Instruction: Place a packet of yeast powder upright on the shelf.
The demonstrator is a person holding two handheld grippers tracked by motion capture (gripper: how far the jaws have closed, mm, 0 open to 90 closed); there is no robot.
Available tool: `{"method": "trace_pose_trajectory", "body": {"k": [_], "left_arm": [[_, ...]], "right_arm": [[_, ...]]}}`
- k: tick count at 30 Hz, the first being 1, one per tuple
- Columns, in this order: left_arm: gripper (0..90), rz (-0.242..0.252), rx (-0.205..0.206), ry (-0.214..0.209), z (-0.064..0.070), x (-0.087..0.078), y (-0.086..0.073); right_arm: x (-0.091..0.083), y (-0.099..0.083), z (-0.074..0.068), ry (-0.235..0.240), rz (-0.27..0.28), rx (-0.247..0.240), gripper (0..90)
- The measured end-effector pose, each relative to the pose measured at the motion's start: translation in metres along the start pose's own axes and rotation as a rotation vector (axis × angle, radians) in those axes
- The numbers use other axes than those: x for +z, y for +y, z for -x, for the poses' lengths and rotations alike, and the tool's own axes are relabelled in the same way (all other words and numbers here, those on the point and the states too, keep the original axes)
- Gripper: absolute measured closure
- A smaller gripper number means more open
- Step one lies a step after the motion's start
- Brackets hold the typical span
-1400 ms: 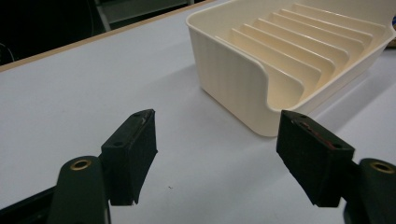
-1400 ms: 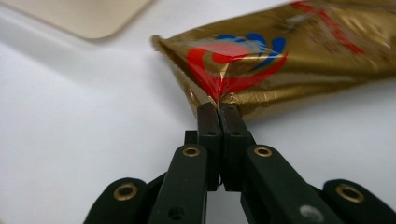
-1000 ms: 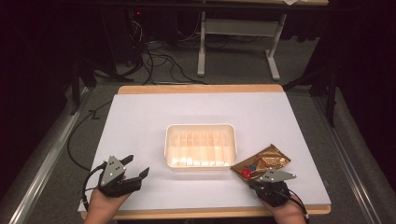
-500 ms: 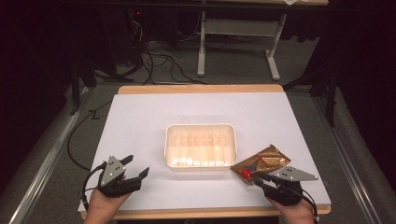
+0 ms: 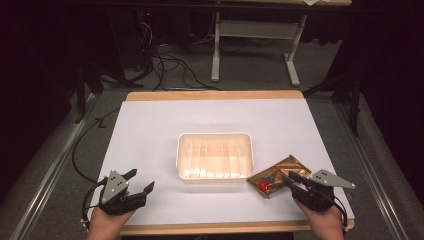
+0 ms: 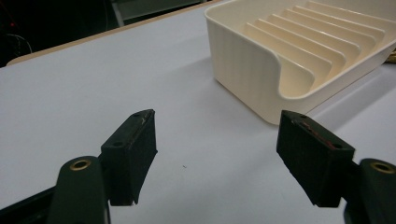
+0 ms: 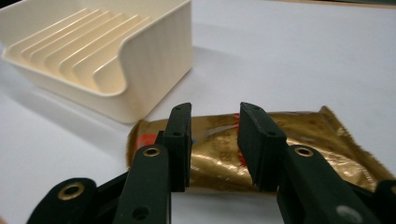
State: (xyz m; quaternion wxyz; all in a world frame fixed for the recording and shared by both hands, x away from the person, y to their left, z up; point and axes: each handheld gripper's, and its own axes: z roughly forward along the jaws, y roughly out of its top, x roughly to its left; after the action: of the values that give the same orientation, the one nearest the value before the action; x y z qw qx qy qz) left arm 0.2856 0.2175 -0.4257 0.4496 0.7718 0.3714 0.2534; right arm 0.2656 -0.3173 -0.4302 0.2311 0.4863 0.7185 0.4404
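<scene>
1. Change over the last second: the right gripper (image 5: 294,178) has swung round so its grey plate now points away to the right, and its fingers (image 7: 180,140) have come onto the near end of the gold packet (image 5: 274,176). The left gripper (image 5: 140,182) has not moved.
2. Meaning: I judge this as the approach to a pick, with the packet likely bound for the ribbed cream tray (image 5: 215,135).
3. Right fingers: part open with a narrow gap. The packet lies just beyond and beneath them and fills the gap as seen in the right gripper view; I cannot tell whether they touch it.
4. Left fingers (image 6: 130,156): wide open, holding nothing, with bare desk (image 6: 70,93) between them and the tray ahead to their right.
5. Packet (image 7: 303,135): shiny, crinkled gold foil with red print, lying flat on the desk just beside the tray's corner.
</scene>
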Motion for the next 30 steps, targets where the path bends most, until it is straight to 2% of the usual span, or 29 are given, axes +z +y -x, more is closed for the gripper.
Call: {"method": "trace_pose_trajectory", "body": {"k": [7,11,14,20,24,26,30], "left_arm": [[29.2,-0.002,-0.012,0.020,-0.003,-0.008,-0.005],[29.2,-0.002,-0.019,0.033,-0.004,-0.013,-0.008],[29.2,-0.005,-0.028,0.040,-0.005,-0.016,-0.011],[29.2,-0.009,-0.036,0.056,-0.007,-0.023,-0.015],[29.2,-0.011,-0.039,0.065,-0.008,-0.025,-0.017],[29.2,-0.014,-0.042,0.068,-0.008,-0.027,-0.018],[29.3,-0.015,-0.043,0.075,-0.009,-0.029,-0.019]], "right_arm": [[0.002,0.007,0.019,-0.043,0.027,0.060,64.5],[0.001,0.009,0.026,-0.052,0.050,0.076,65.2],[0.002,0.009,0.033,-0.063,0.043,0.074,64.7],[0.006,0.008,0.051,-0.072,0.051,0.104,62.6],[0.007,0.007,0.060,-0.080,0.054,0.140,62.5],[0.010,0.005,0.070,-0.070,0.047,0.167,62.2],[0.012,0.003,0.076,-0.079,0.040,0.183,60.6]]}}
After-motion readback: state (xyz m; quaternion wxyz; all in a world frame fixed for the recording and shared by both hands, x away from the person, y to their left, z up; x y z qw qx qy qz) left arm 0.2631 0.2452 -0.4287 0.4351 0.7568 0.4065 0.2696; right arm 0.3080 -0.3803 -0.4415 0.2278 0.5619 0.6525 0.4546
